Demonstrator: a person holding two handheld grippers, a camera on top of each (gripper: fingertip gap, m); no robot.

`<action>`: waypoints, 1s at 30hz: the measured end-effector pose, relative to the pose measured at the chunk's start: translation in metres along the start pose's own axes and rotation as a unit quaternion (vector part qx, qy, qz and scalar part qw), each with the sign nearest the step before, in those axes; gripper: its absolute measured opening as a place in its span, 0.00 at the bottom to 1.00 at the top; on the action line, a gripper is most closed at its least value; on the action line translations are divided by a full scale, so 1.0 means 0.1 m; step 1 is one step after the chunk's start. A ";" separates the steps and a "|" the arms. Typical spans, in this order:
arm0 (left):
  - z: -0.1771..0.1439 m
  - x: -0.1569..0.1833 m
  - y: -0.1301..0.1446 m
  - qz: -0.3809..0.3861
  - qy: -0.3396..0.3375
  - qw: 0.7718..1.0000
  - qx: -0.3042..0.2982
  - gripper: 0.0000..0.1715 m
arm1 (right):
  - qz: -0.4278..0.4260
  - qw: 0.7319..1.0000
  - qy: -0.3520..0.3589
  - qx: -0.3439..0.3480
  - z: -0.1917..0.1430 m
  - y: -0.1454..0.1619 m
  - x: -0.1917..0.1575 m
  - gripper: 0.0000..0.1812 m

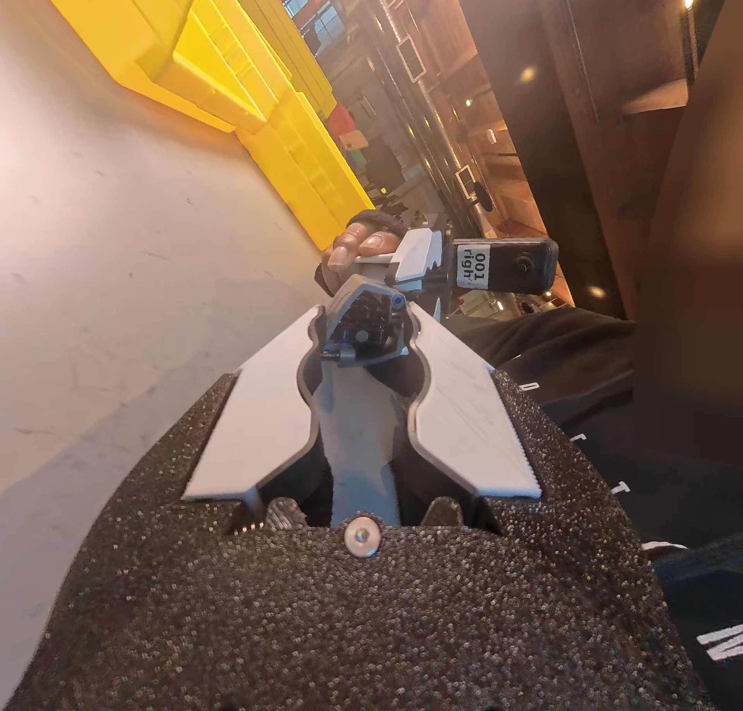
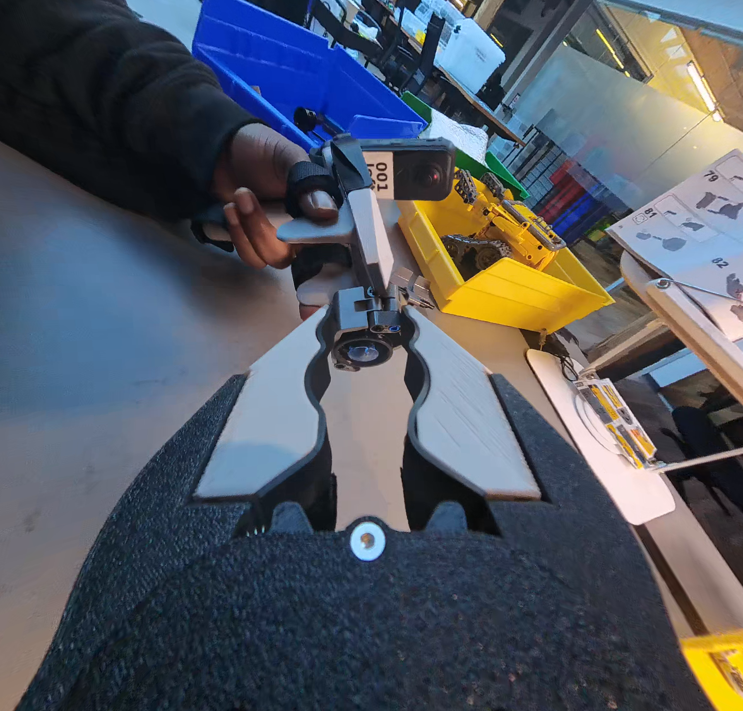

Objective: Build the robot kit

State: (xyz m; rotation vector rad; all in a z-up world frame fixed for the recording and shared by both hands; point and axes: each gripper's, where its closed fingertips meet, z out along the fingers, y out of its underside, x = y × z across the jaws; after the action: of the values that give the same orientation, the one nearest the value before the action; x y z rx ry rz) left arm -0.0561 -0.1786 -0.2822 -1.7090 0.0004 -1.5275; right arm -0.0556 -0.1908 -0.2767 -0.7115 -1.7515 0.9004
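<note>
- The pale table (image 1: 100,290) fills the left of the left wrist view, with stacked yellow bins (image 1: 201,68) at its far edge.
- The right hand (image 1: 354,245) shows beyond the fingertips, wrapped around its gripper's handle.
- The left claw (image 1: 364,320) is drawn in narrow, and its two grey tips pinch a small dark grey brick-built piece (image 1: 362,330) held clear of the table.
- Just right of that hand sits the right gripper's black camera (image 1: 506,265). A dark sleeve (image 1: 563,370) lies below it.
- In the right wrist view a dark sleeve covers the upper left, and a blue bin (image 2: 281,68) stands behind it on the table.
- The left hand (image 2: 261,193) grips its handle, with a black camera (image 2: 422,173) mounted above. One grey finger of the left claw slants down onto the piece from the far side.
- The right claw (image 2: 364,316) is also closed in on the same piece, its tips on either side of the part with a round, lens-like face. So both claws hold this one piece between them.
- To the right is a yellow bin (image 2: 522,302) holding a yellow tracked model (image 2: 502,225).
- At the far right an open instruction booklet (image 2: 703,217) rests on a stand.
</note>
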 end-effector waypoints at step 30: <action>0.04 0.19 0.07 0.025 0.039 0.999 -0.023 0.20 | 0.023 0.999 -0.031 0.025 -0.02 -0.15 -0.10 0.19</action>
State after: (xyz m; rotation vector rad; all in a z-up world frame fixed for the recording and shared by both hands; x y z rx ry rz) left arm -0.0442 -0.1904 -0.2704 -1.6724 0.1191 -1.5669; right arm -0.0513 -0.2067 -0.2692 -0.6995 -1.7677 1.0029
